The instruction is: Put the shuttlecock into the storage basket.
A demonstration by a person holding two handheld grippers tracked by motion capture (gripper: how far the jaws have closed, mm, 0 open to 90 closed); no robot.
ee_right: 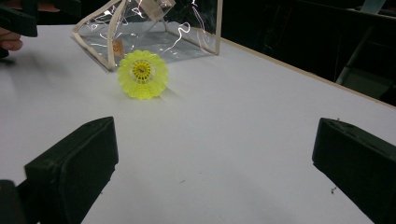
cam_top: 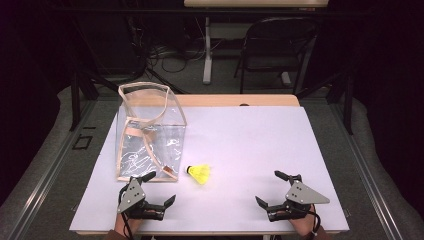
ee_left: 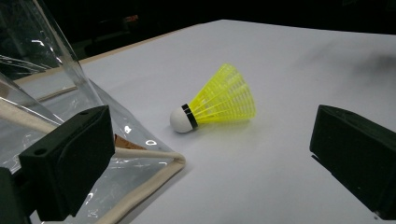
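Note:
A yellow shuttlecock (cam_top: 199, 173) with a white cork lies on its side on the white table top (cam_top: 250, 145), just right of a clear plastic bag (cam_top: 150, 132) with beige trim and handles. My left gripper (cam_top: 161, 187) stands open near the front edge, below the bag's front corner. In the left gripper view the shuttlecock (ee_left: 219, 100) lies ahead between the open jaws, cork toward the bag (ee_left: 56, 93). My right gripper (cam_top: 268, 187) is open at the front right with nothing in it. Its view faces the shuttlecock's skirt (ee_right: 142, 74) and the bag (ee_right: 154, 28) from farther off.
The bag stands upright and open at the table's left. A wooden table edge (cam_top: 235, 100) runs along the back. Beyond it on the floor stand a dark folding chair (cam_top: 277, 40) and a white table leg (cam_top: 207, 50) with cables.

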